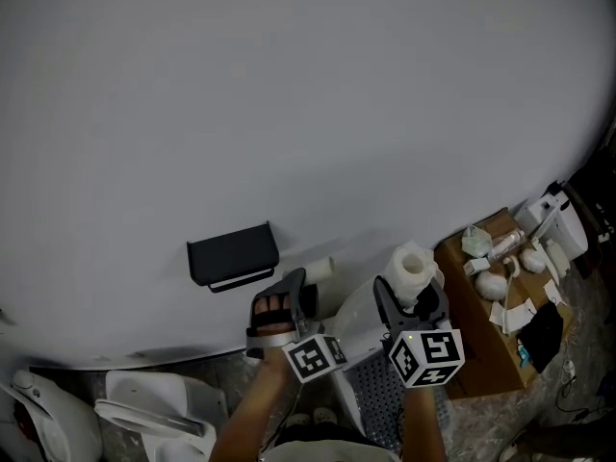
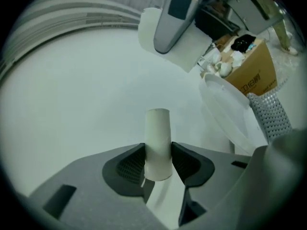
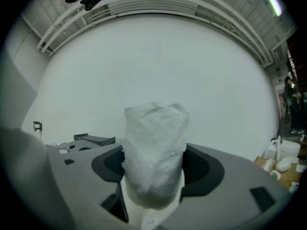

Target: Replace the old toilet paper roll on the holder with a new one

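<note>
The left gripper (image 1: pixel 294 292) (image 2: pixel 158 153) is clamped on the old roll's bare cardboard tube (image 1: pixel 319 269) (image 2: pixel 158 140). Both dark ribbed pads press on the tube's near end, and the rest sticks out past the fingertips toward the white wall (image 1: pixel 308 114). The tube is a plain, pale cylinder, smooth-sided, with no paper visible on it.

The right gripper (image 1: pixel 412 295) (image 3: pixel 153 163) is closed on the new toilet paper roll (image 1: pixel 412 269) (image 3: pixel 154 150). The roll fills the gap between the jaws, and more than half of it stands out beyond them. It is fat and white with a soft, crinkled surface. In the head view its hollow centre shows at the far end. The roll is much thicker than the tube, so the right jaws stand wider than the left ones.

The two grippers are side by side in front of the wall, near each other but not touching. In the left gripper view, the new roll and one right jaw show ahead and to the right of the left gripper.

The holder (image 1: pixel 234 255), a dark box-shaped fitting with a pale strip under it, is on the wall just left of the left gripper and ahead of it. It is apart from both the tube and the new roll.

Below and between the grippers stands a grey perforated basket (image 1: pixel 375 393) (image 2: pixel 271 116). A cardboard box (image 1: pixel 486 340) (image 2: pixel 252 75) of small white items sits to the right of the right gripper. A toilet (image 1: pixel 144 407) is low to the left of the left gripper.
</note>
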Motion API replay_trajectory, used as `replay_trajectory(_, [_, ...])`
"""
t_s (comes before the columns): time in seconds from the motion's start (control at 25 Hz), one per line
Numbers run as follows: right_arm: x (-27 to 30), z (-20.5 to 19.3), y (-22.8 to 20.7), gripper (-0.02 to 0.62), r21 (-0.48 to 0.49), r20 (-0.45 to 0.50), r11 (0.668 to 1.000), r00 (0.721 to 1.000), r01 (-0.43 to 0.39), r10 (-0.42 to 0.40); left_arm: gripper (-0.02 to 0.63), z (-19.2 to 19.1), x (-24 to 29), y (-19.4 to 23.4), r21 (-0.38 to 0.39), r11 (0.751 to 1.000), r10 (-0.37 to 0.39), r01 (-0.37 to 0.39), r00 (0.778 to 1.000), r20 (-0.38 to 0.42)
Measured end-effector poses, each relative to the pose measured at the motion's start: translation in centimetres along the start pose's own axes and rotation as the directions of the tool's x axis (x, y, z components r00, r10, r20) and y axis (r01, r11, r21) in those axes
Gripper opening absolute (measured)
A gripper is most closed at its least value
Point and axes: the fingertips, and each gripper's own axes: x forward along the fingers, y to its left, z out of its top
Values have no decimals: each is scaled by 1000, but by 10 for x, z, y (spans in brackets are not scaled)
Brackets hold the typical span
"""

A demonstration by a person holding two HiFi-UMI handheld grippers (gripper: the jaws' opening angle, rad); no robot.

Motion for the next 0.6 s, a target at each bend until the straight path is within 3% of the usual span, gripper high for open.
replay_trajectory(0.12, [10,0,12,310,-6,3,999,999,-36,36,176,-5,-12,1,-105,994,-35,36,999,8])
replay_trajectory(0.24, [22,-2,25,310,-27,-1,997,998,-70,70,176,-13,-24,2,-234,970,-64,69,998,31])
replay_trajectory(0.4, [34,-5,44,310,-40,0,992,993,-119,119,176,-35,-43,17,-404,912,-55,65,998,37])
replay_trajectory(0.6, [45,-11,61,310,-28,-2,987,987,-159,159,176,-70,-68,46,-574,819,-4,16,1000,22])
